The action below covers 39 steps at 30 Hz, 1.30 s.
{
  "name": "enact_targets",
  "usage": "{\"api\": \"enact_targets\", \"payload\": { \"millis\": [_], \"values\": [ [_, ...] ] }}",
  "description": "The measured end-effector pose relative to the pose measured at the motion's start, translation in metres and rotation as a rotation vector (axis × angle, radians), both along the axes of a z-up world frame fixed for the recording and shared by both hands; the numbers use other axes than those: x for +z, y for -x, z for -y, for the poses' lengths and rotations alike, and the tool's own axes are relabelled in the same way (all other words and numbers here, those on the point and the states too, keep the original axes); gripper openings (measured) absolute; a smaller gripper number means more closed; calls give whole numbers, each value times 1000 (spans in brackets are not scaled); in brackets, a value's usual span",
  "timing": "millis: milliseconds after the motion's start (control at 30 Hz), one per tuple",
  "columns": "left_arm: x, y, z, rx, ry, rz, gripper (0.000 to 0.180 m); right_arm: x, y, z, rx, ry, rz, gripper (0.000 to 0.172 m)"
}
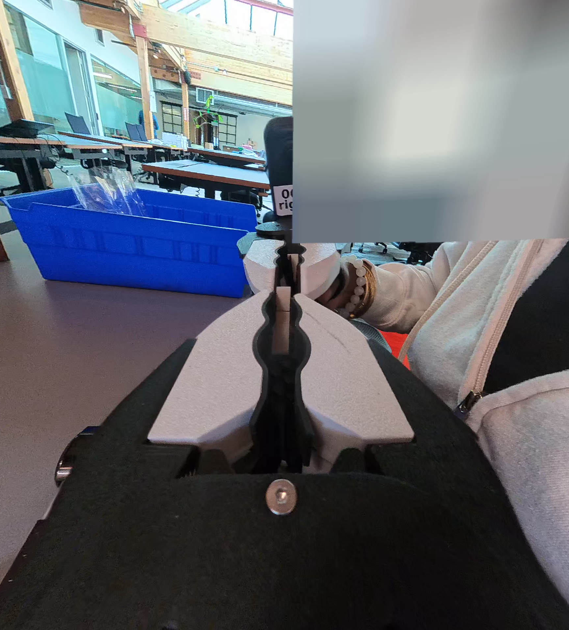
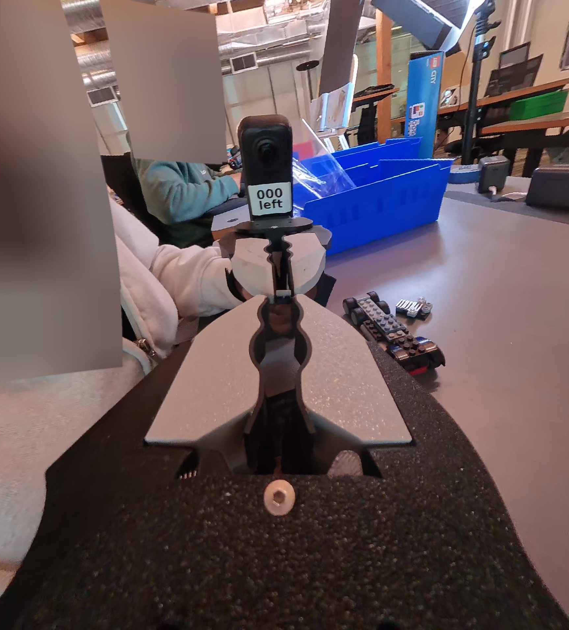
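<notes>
My two grippers meet tip to tip above the grey table [image 1: 71, 341]. My left gripper [image 1: 281, 296] is shut on a long white flat brick piece [image 1: 281, 324] that lies between its fingers and sticks out a little at the tips. The end of this piece shows in the right wrist view [image 2: 282, 293], at the left gripper's tips [image 2: 281, 289]. My right gripper [image 2: 281, 300] has its narrow tips around a small dark blue piece [image 2: 283, 300] just under that white end. It also shows in the left wrist view [image 1: 289, 284], facing mine.
A blue bin [image 2: 378, 211] with a clear plastic bag [image 1: 105, 191] stands behind the grippers. A dark brick vehicle chassis [image 2: 388, 327] and a small grey brick assembly [image 2: 412, 308] lie on the table at the right. A person's white sleeve [image 1: 405, 289] is close by. Only a small space, under 4 cm, lies between the two pairs of fingers.
</notes>
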<state>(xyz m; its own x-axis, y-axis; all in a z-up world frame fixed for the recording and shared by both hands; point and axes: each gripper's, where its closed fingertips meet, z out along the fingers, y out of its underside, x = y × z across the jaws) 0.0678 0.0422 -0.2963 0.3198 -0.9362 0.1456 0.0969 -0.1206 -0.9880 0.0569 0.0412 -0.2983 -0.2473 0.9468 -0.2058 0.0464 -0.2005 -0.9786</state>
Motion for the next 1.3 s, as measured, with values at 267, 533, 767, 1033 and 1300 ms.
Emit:
{"api": "enact_targets", "payload": {
  "millis": [267,533,767,1033,1300],
  "values": [
    [-8,0,2,-29,36,-31,8,-9,1,0,53,-7,56,7],
    [-21,-2,3,-64,75,-121,12,-24,-1,-1,5,-235,217,8],
    [-26,-4,3,-35,2,-192,8,-31,-3,-1,9,-312,310,7],
    [-20,-3,8,-70,7,-133,6,-27,-2,4,39,-314,296,7],
    [-12,16,-1,-24,4,-116,0,-48,-3,2,35,-320,370,7]
  ]
}}
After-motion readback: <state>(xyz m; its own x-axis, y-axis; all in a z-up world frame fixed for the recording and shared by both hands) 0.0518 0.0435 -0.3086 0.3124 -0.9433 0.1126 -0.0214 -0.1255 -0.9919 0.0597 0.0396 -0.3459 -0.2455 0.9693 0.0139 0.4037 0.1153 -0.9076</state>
